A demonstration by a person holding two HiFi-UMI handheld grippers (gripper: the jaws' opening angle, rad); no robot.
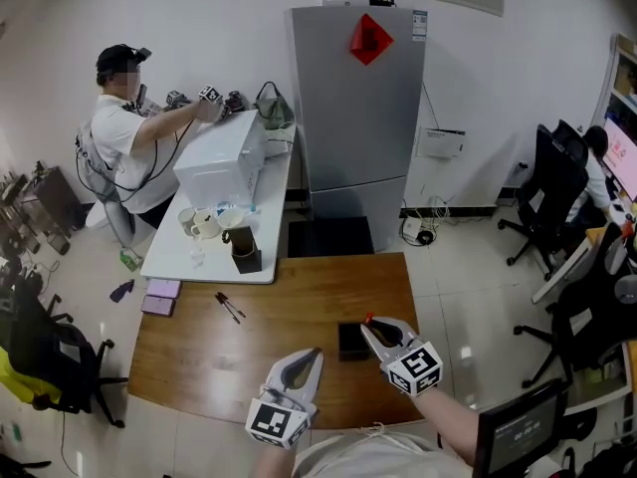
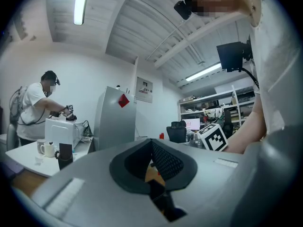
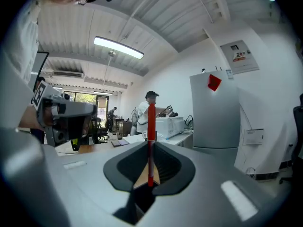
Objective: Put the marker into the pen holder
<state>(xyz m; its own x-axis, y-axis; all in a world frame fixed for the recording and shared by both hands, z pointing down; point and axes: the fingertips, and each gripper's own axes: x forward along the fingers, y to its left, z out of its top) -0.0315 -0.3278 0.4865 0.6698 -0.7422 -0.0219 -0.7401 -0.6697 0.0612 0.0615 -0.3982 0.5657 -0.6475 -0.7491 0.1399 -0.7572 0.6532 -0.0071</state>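
My right gripper (image 1: 381, 333) is shut on a red marker (image 3: 151, 141), which stands upright between its jaws in the right gripper view. Only the marker's red tip (image 1: 369, 319) shows in the head view, just above the right edge of the black pen holder (image 1: 349, 341) on the wooden table (image 1: 199, 352). Lower left of the holder, my left gripper (image 1: 305, 360) hovers over the table's near edge, jaws together with nothing between them. In the left gripper view the jaws (image 2: 151, 143) point out over the room, with the right gripper's marker cube (image 2: 212, 137) to the right.
Two dark pens (image 1: 229, 307) and purple notebooks (image 1: 160, 296) lie on the wooden table's far left. Behind is a white table (image 1: 214, 257) with cups, a black mug and a white box, where a person (image 1: 124, 132) works. A grey fridge (image 1: 358, 108) stands behind; office chairs are at both sides.
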